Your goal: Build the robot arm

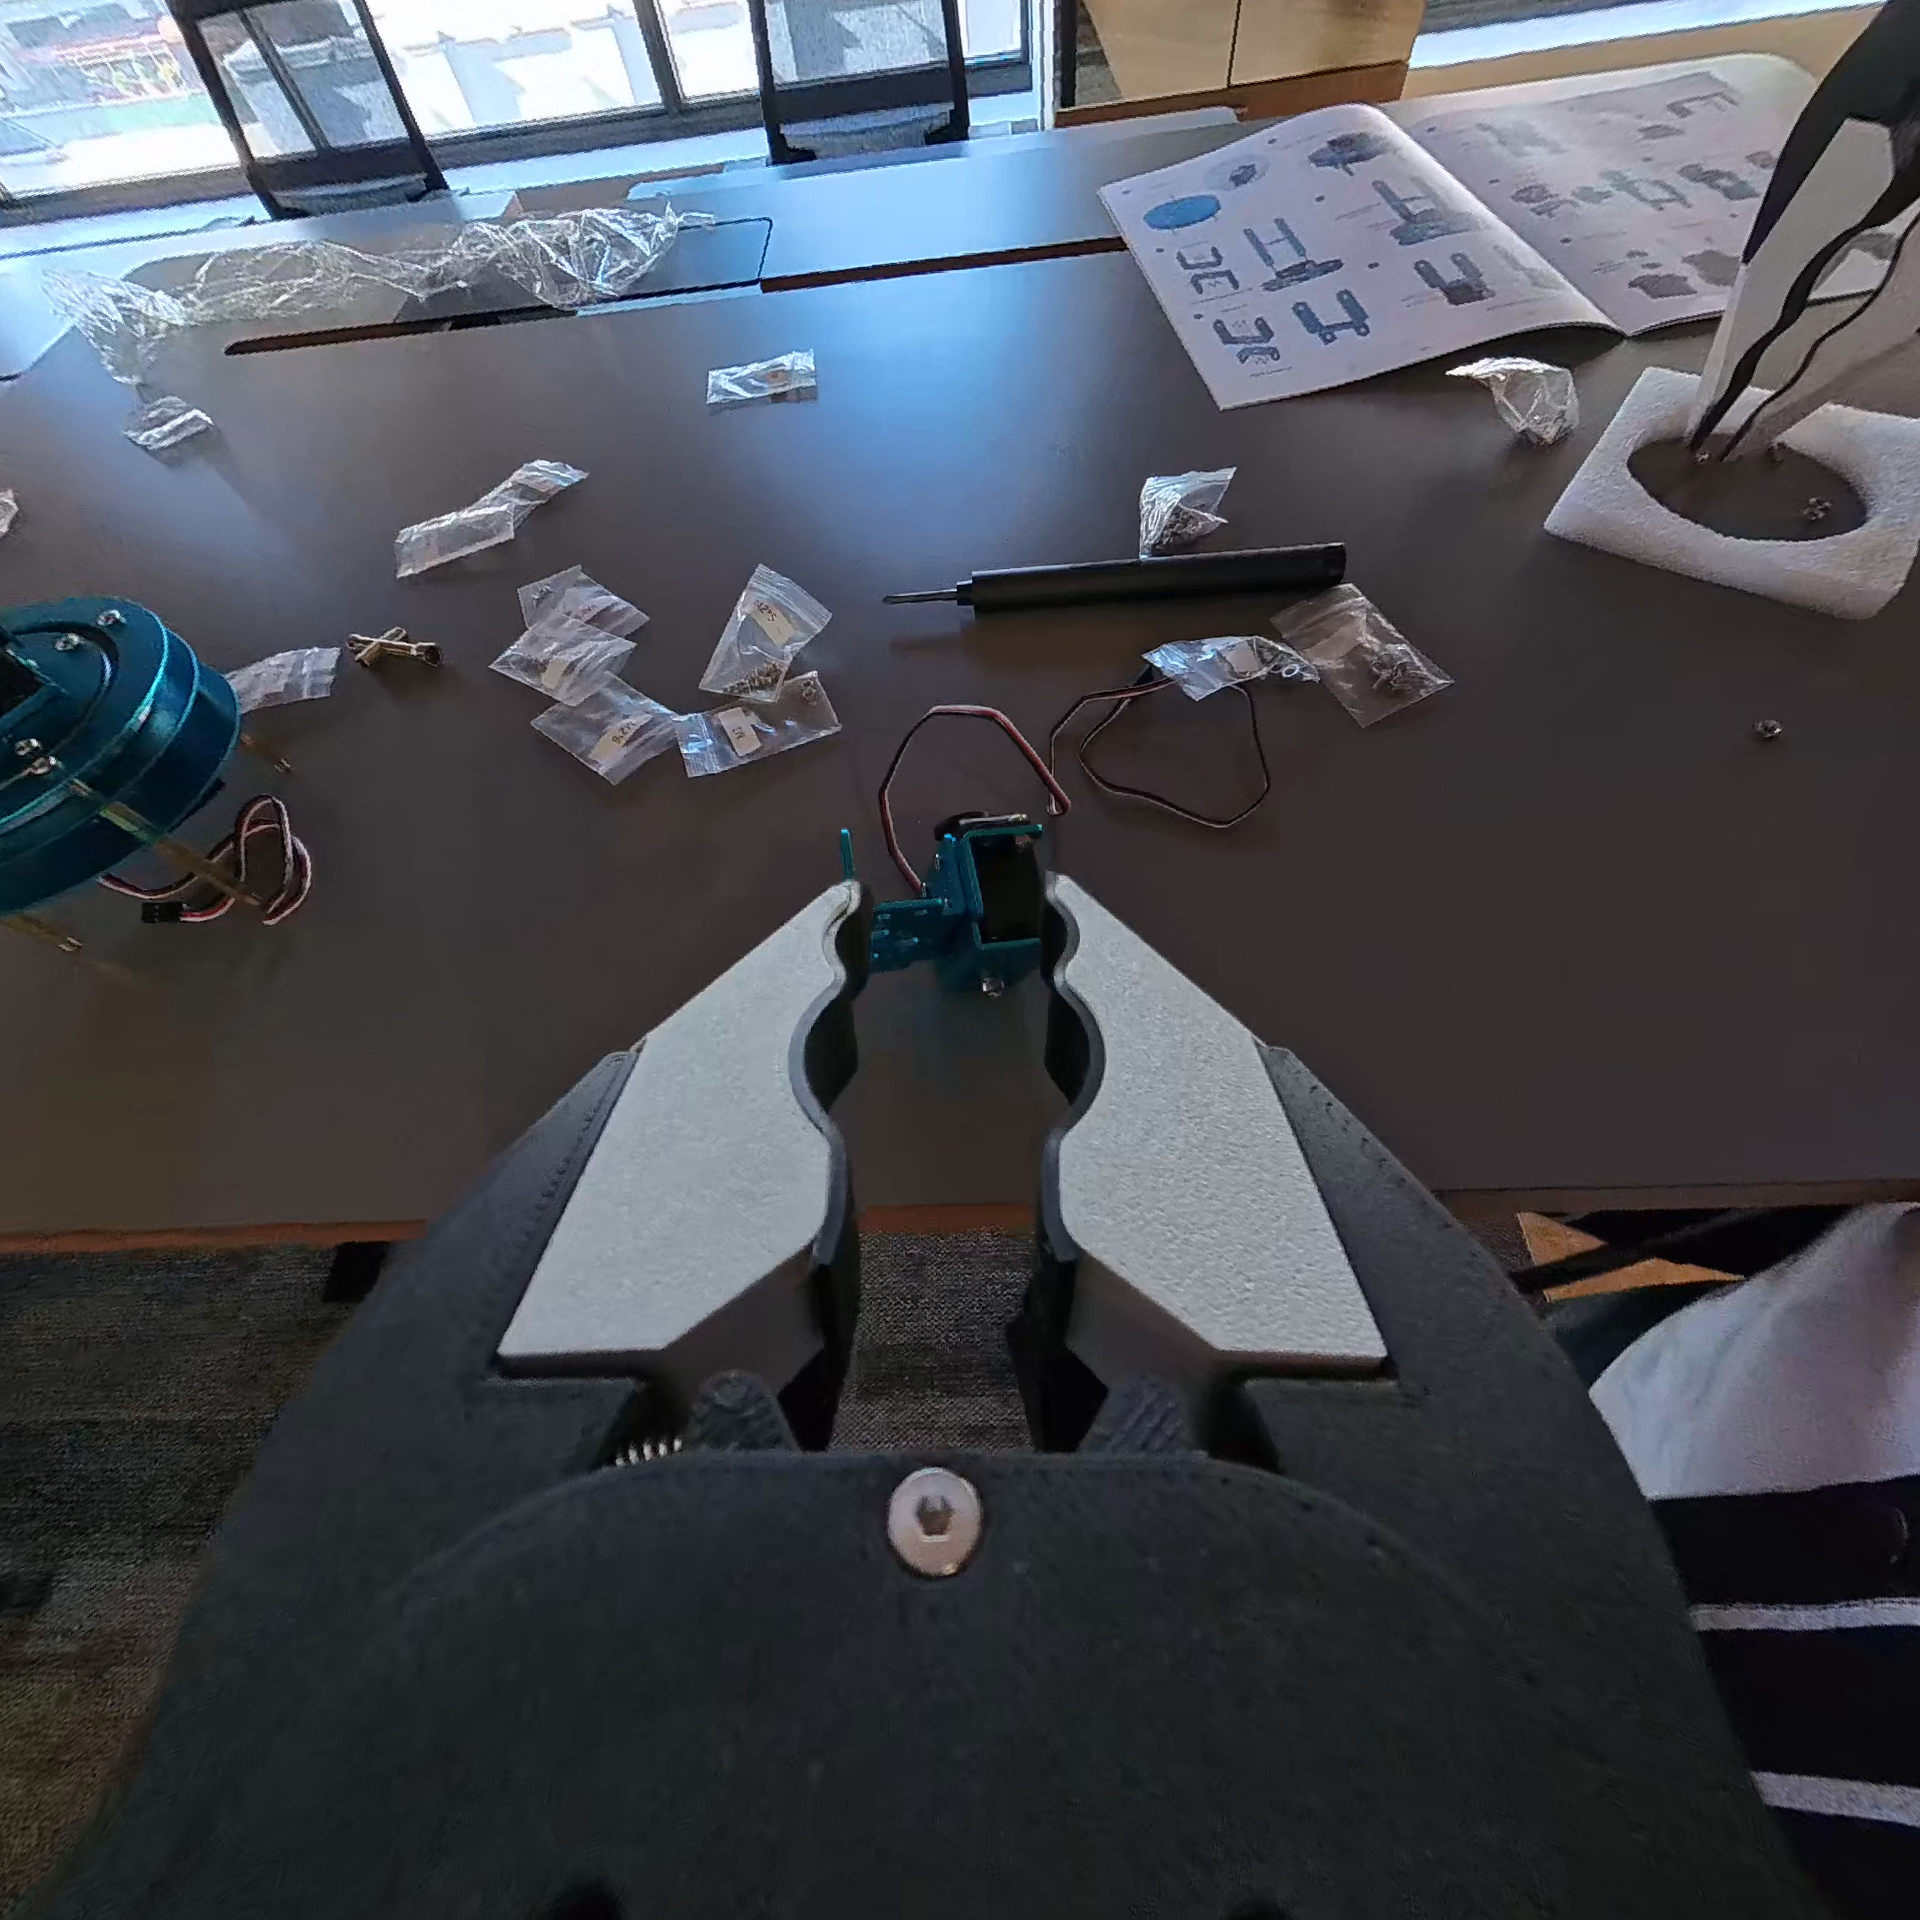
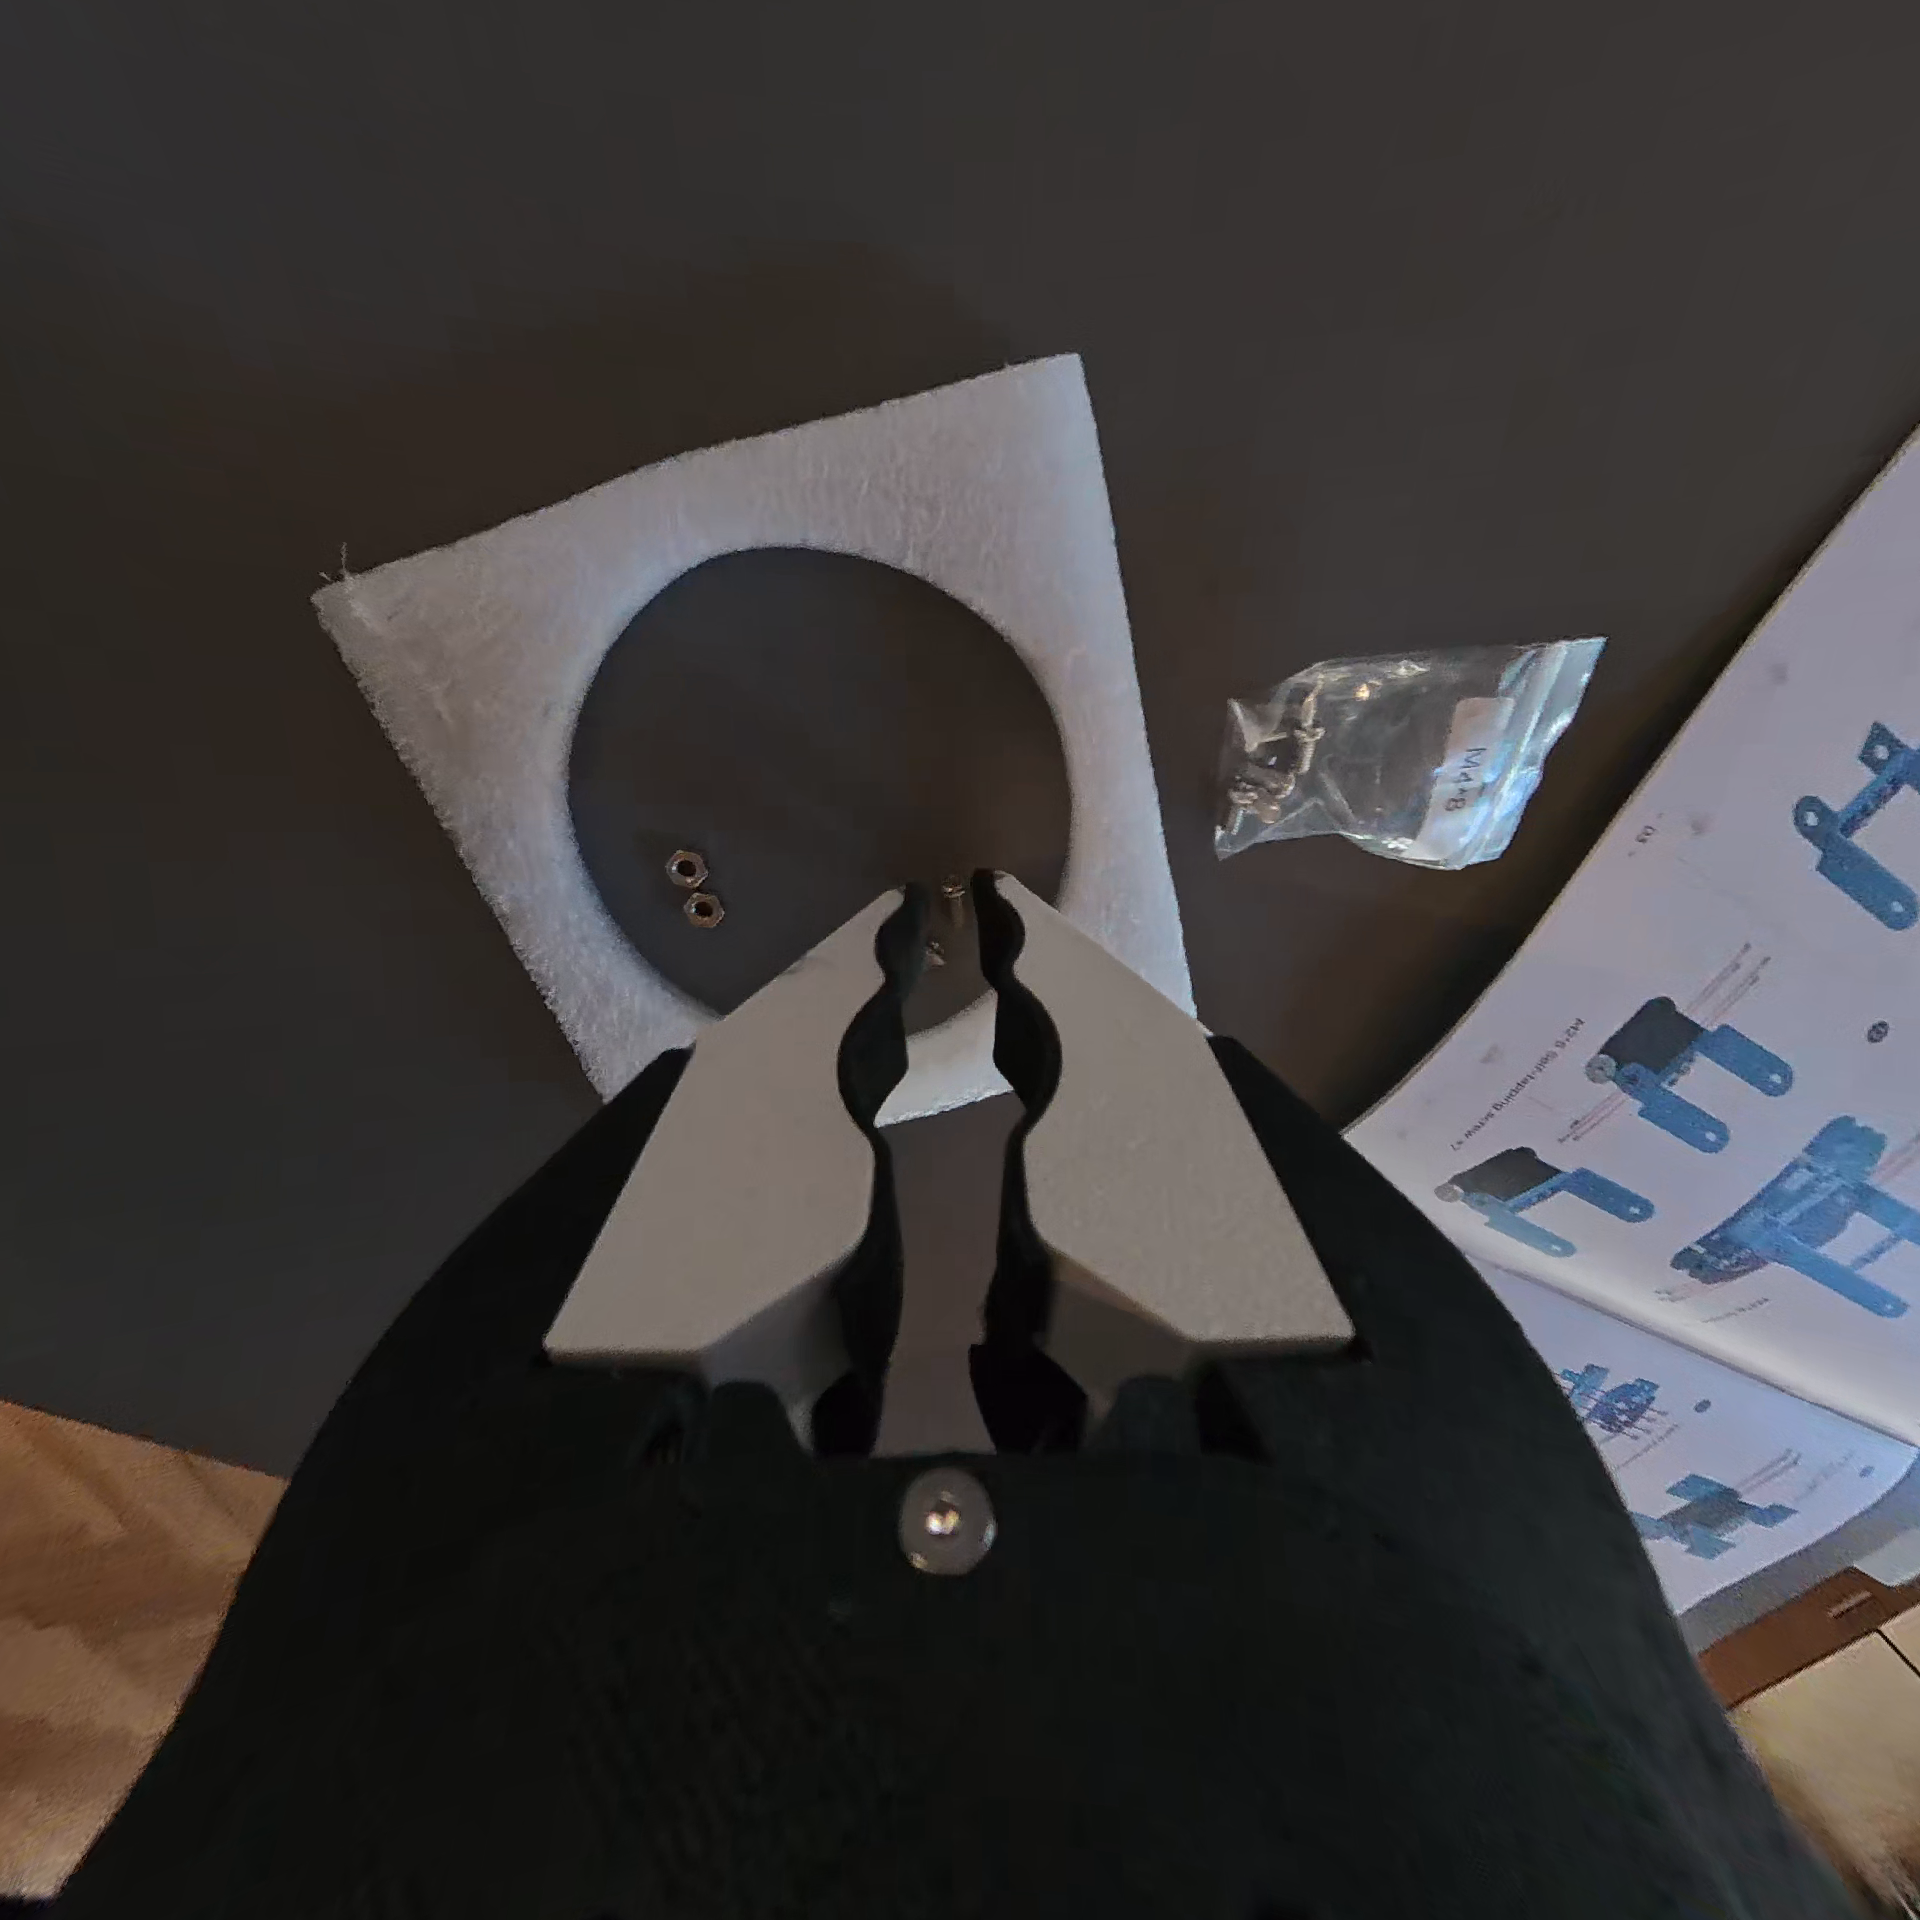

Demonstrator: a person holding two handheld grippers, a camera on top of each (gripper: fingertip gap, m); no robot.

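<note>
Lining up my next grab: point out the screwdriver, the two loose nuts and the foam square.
Screwdriver [image 1: 1153, 577], left wrist view, mid-handle.
Two loose nuts [image 2: 688, 865], right wrist view, upper nut.
Foam square [image 2: 831, 478], right wrist view, far border.

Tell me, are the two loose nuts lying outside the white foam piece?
No, the two nuts lie on the dark table inside the round cutout of the white foam piece, left of the right gripper.

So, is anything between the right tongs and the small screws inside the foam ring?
Nothing visible. The right tongs are open just above the screws, inside the white foam ring; two nuts lie off to the side.
</note>
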